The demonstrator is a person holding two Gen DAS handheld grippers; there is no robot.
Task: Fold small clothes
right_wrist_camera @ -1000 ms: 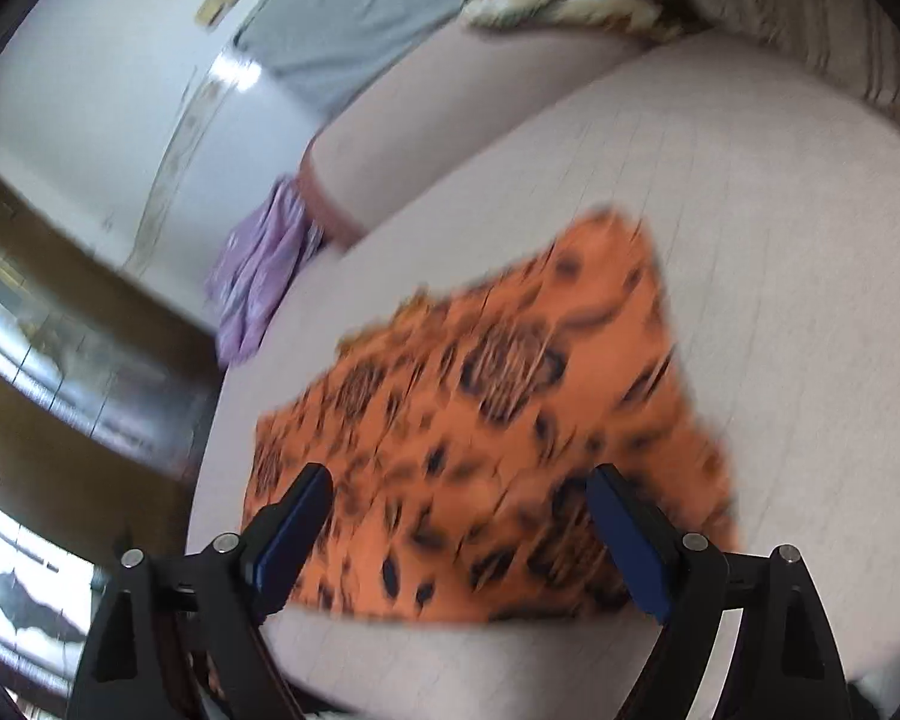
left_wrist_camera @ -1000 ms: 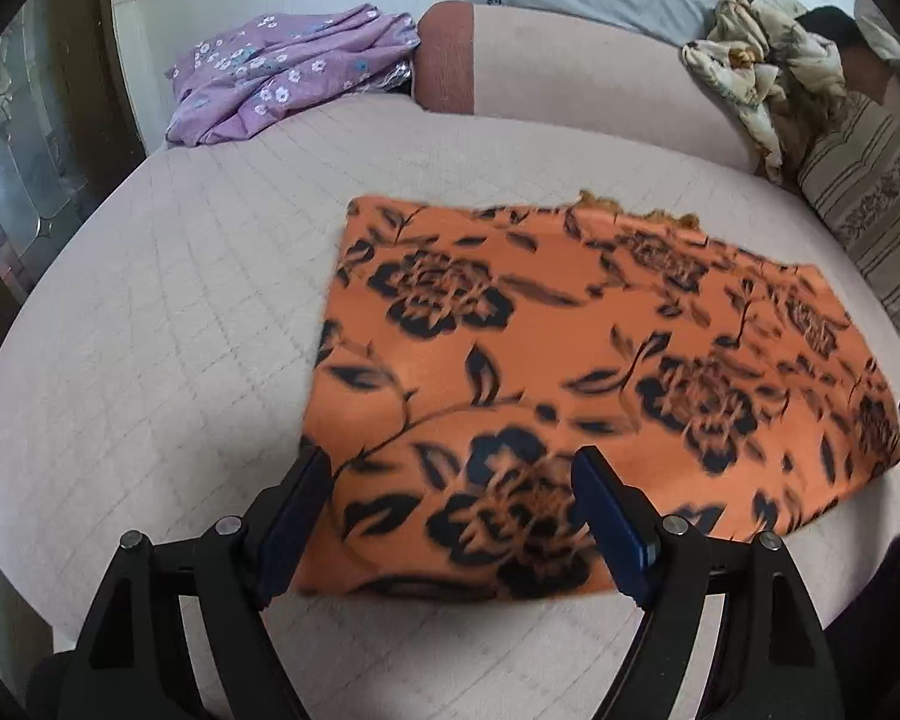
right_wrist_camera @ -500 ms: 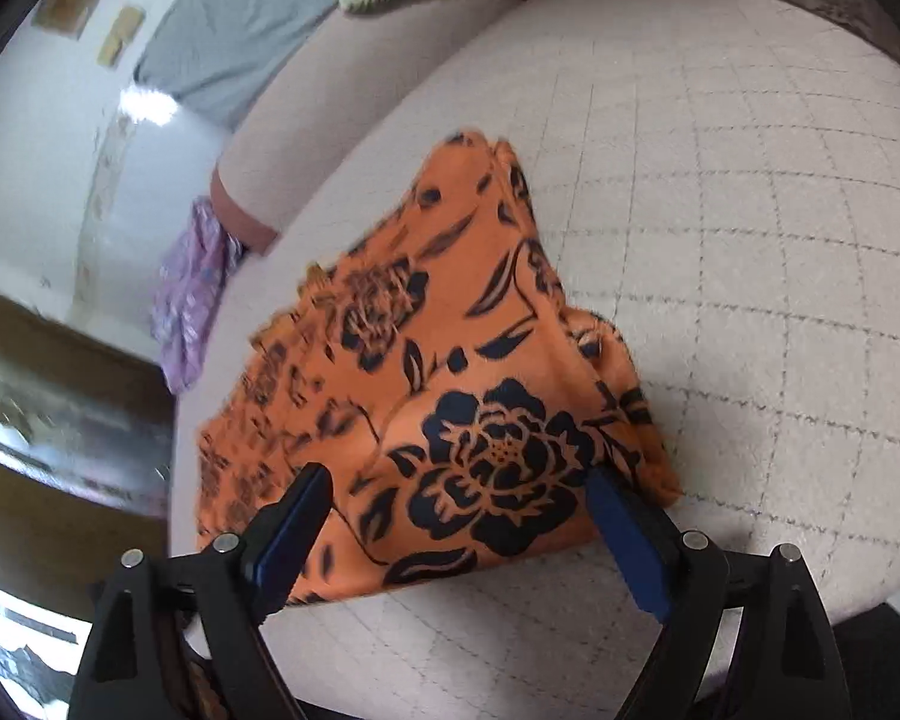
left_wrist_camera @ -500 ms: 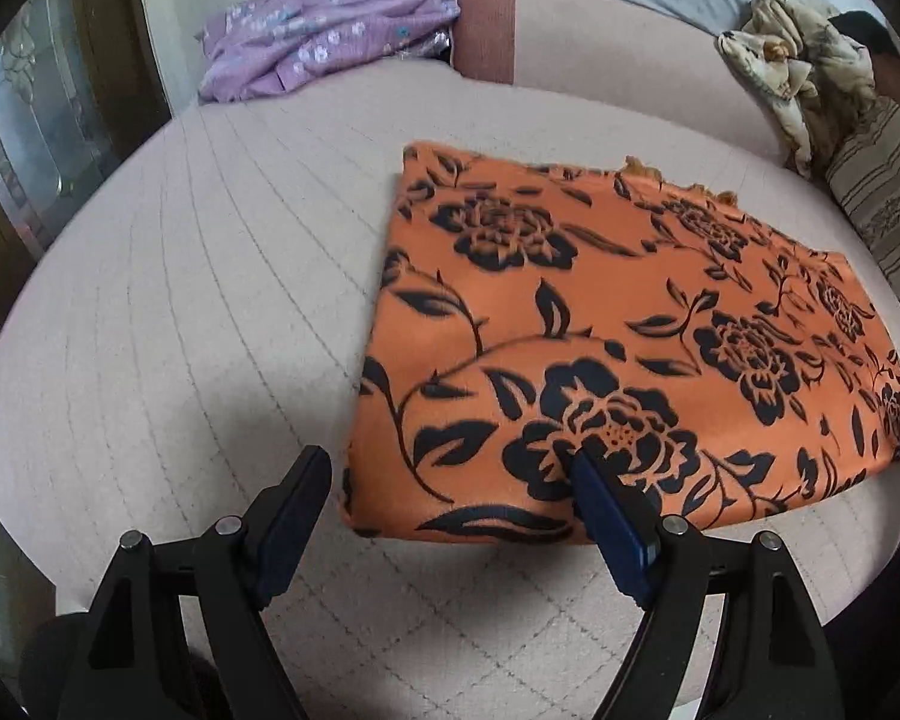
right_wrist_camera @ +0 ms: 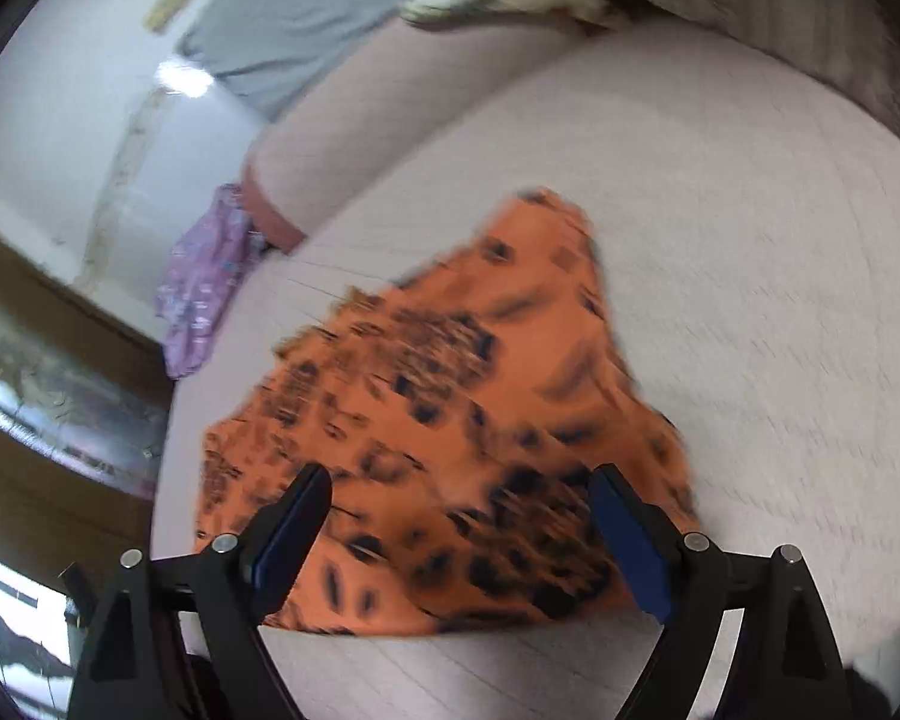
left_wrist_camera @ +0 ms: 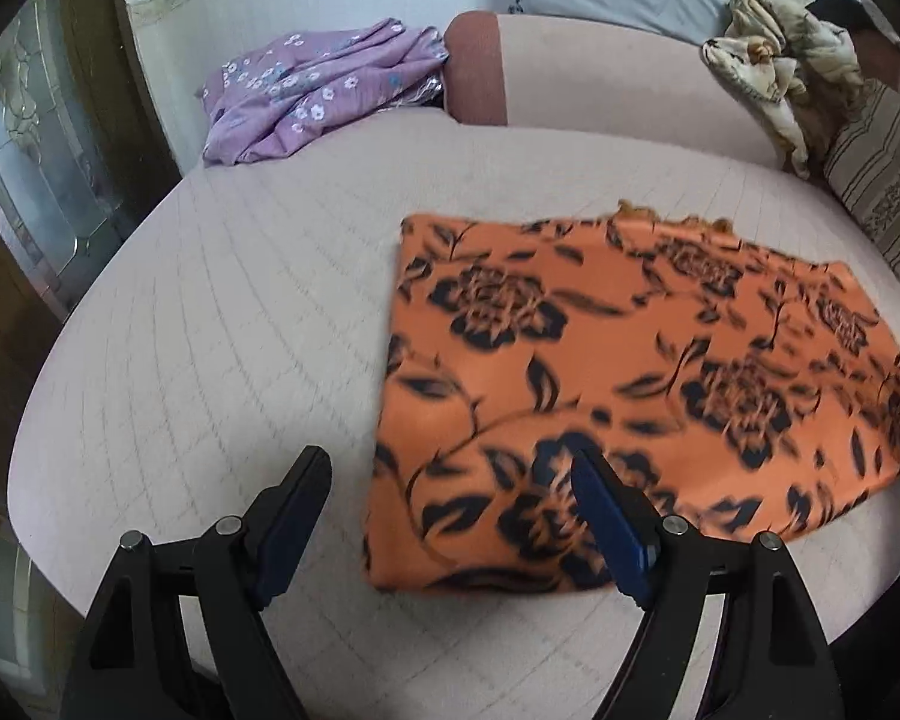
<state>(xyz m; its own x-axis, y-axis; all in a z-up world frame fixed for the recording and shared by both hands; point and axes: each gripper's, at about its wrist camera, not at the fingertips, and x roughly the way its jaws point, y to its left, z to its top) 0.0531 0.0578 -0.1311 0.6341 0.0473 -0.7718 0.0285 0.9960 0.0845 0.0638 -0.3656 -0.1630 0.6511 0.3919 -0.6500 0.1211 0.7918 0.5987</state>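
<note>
An orange cloth with black flowers [left_wrist_camera: 630, 372] lies folded flat on the pale quilted seat [left_wrist_camera: 222, 324]. My left gripper [left_wrist_camera: 450, 480] hangs open above the cloth's near left corner, one finger over the seat, the other over the fabric, holding nothing. In the right wrist view the same orange cloth [right_wrist_camera: 462, 396] is blurred. My right gripper [right_wrist_camera: 459, 501] stands open over its near edge, with nothing gripped.
A purple flowered garment [left_wrist_camera: 324, 90] lies at the back left beside the couch's armrest [left_wrist_camera: 474, 72]. A beige crumpled cloth [left_wrist_camera: 774, 72] and a striped cushion [left_wrist_camera: 882, 180] sit at the back right. A dark wooden glass-panelled door [left_wrist_camera: 30, 180] stands left.
Both views have shifted and blurred as the hands swing. The left gripper has slid left toward the cloth's corner. The cloth stays flat; neither gripper has taken hold.
</note>
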